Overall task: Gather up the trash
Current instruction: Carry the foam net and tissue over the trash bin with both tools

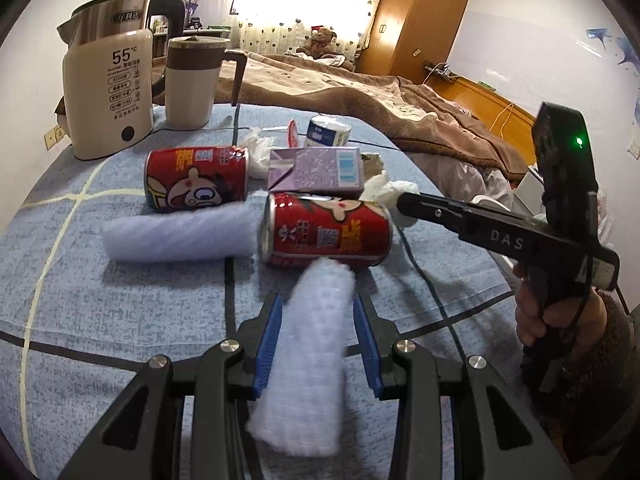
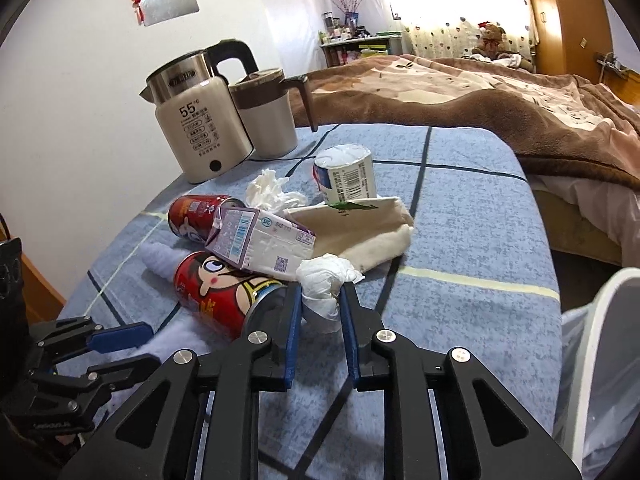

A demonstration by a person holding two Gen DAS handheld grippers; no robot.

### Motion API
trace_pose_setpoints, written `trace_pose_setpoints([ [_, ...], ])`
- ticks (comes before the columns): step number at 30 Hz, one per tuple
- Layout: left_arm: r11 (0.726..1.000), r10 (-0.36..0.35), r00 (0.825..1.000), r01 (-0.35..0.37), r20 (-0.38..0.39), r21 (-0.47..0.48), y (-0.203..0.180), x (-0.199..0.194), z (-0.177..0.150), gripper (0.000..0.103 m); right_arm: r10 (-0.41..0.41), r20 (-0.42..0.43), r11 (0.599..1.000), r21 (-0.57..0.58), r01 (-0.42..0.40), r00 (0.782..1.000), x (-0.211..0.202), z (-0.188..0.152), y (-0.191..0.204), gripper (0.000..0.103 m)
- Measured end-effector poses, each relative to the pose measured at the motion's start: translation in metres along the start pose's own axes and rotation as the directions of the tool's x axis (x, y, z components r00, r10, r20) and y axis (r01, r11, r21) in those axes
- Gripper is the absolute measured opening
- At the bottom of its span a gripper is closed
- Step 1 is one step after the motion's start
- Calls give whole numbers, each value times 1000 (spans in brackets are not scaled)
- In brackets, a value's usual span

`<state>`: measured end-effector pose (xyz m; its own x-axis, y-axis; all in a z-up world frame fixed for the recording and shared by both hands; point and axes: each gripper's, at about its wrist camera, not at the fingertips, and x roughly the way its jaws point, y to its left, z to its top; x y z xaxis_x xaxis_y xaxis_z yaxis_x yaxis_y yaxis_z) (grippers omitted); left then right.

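Trash lies on a blue checked tablecloth (image 1: 120, 300). My left gripper (image 1: 316, 300) is shut on a roll of white bubble wrap (image 1: 304, 360). A second bubble wrap roll (image 1: 180, 236) lies behind it. Two red cans (image 1: 328, 232) (image 1: 196, 178), a purple-white carton (image 1: 316, 172), a small white cup (image 1: 328, 130) and crumpled tissues lie beyond. My right gripper (image 2: 320, 292) is shut on a crumpled white tissue (image 2: 324, 280), next to the near red can (image 2: 224, 292) and the carton (image 2: 260, 240). A torn beige paper bag (image 2: 360, 232) and the white cup (image 2: 346, 174) lie behind.
A kettle (image 1: 108, 88) and a beige jug (image 1: 192, 80) stand at the table's back left, with a cord across the cloth. A white bin with a liner (image 2: 600, 360) stands off the table's right edge. A bed (image 2: 480, 92) lies behind.
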<state>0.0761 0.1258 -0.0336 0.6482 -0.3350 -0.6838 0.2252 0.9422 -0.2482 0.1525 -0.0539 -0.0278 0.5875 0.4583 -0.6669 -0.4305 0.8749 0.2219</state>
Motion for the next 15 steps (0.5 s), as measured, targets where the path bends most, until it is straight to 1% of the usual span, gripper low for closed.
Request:
trace_pose_setpoints([
  [2,1000,3,1000,-3,-5,8,-4,1,0,39,8,17,1000,15,-8,1000,-9,-4,-2,20],
  [5,999,26,999,-25,-30,36,-8,7,-4,39,1,30,999,36,-2,1000,-19,-8,-5,20],
  [6,999,43,999,-43,-19,26,-7,7,-6,42,1,33,999,35,-2,999,-22,-9,-5,20],
  [7,998,66,998,-66,-16,24,-6,7,-6,48,1,35,999,33,-2,999,-24,-11,-5,20],
  [8,995,97,995,-96,-20,32,-5,8,-6,58,-2,37,1000,31,1,999,-26,-12,-5,20],
  [9,994,109,994,-108,-26,32,-3,9,-7,58,-2,39,999,32,0,999,-28,-13,-5,20],
  [11,996,86,995,-84,-47,34,-2,12,-8,58,5,41,999,34,-7,999,-31,-15,-6,20],
  [12,996,85,995,-83,-57,33,-2,14,-9,58,7,43,999,36,-8,999,-32,-16,-6,20],
  [14,995,98,992,-95,-83,42,-3,21,-12,58,8,47,999,38,-10,999,-34,-17,-6,20],
  [15,994,101,992,-98,-80,43,-4,21,-14,57,9,50,999,40,-11,999,-35,-18,-6,20],
])
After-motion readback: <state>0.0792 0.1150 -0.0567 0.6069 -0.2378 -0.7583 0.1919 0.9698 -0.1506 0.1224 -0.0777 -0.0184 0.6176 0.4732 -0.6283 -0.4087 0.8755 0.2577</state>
